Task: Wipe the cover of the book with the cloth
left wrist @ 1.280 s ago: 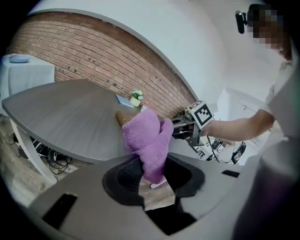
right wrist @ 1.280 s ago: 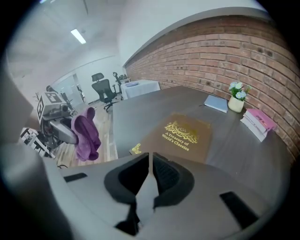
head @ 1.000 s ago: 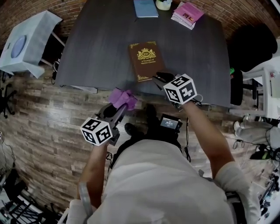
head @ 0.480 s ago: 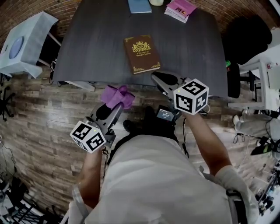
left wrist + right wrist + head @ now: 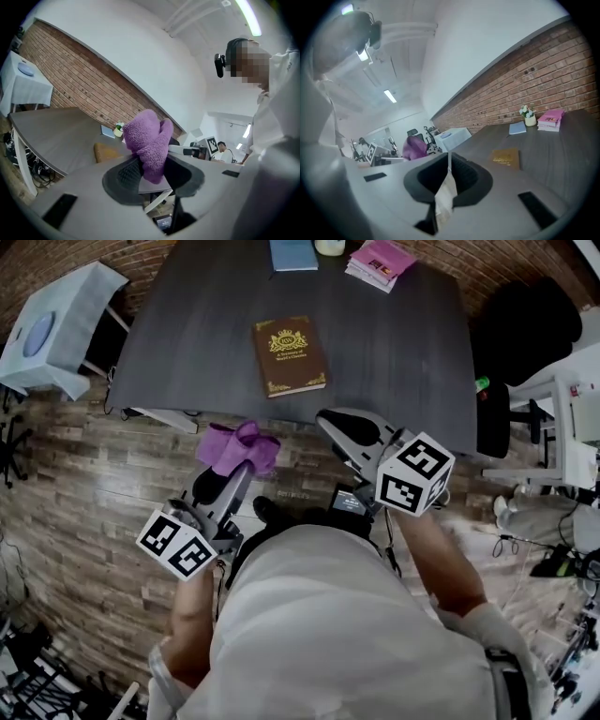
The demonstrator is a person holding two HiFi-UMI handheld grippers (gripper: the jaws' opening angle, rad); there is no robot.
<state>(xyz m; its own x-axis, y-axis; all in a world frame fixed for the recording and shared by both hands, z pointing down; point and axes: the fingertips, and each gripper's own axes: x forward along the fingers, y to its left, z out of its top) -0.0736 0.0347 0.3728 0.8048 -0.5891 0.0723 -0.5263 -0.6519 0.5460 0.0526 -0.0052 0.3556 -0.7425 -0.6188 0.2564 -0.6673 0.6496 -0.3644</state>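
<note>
The brown book with gold print lies flat on the dark table, nearer its front edge. My left gripper is held off the table over the floor and is shut on the bunched purple cloth. In the left gripper view the cloth sticks up between the jaws, with the book beyond. My right gripper hovers at the table's front edge, a little right of the book. Its jaws are closing and stand almost together, with nothing between them. The book lies ahead of it.
At the table's far edge are a light blue book, a pink stack of books and a small vase. A white-covered side table stands left, and a black chair right. Below me is wood flooring.
Both grippers have drawn back from the table toward my body. The right gripper's jaws have come together from open. The cloth stays in the left gripper; the book has not moved.
</note>
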